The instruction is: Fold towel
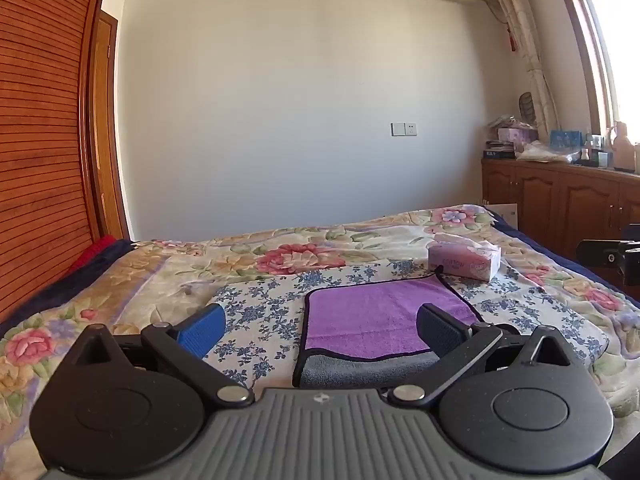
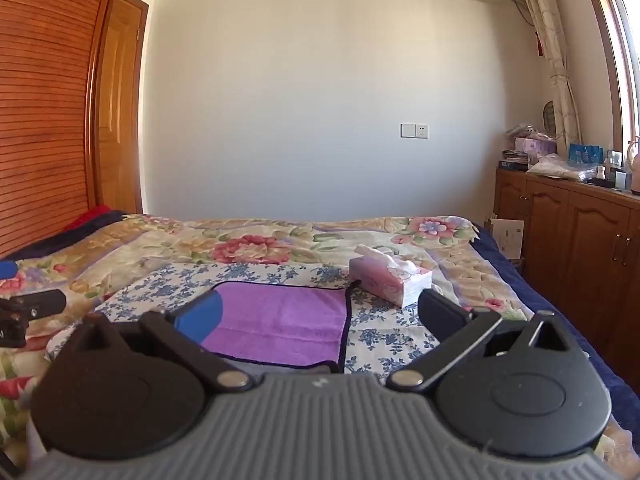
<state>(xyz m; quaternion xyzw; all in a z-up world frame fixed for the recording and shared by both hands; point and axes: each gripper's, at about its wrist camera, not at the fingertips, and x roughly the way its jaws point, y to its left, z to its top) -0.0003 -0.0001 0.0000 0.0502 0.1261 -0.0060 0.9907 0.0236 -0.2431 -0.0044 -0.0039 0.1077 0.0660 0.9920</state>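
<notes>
A purple towel [image 1: 380, 316] with a dark border lies flat on the blue-flowered cloth on the bed, its grey underside [image 1: 360, 372] showing along the near edge. It also shows in the right wrist view [image 2: 280, 324]. My left gripper [image 1: 320, 324] is open and empty, held just short of the towel's near left corner. My right gripper [image 2: 320, 320] is open and empty, held just short of the towel's near right corner. Part of the right gripper [image 1: 612, 258] shows at the right edge of the left wrist view, and part of the left gripper [image 2: 28, 312] at the left edge of the right wrist view.
A pink tissue box [image 1: 464, 260] stands just beyond the towel's far right corner; it also shows in the right wrist view [image 2: 390, 280]. The floral bedspread [image 1: 160, 276] covers the bed. A wooden cabinet [image 2: 568, 232] with clutter stands at the right, a slatted wardrobe [image 1: 40, 160] at the left.
</notes>
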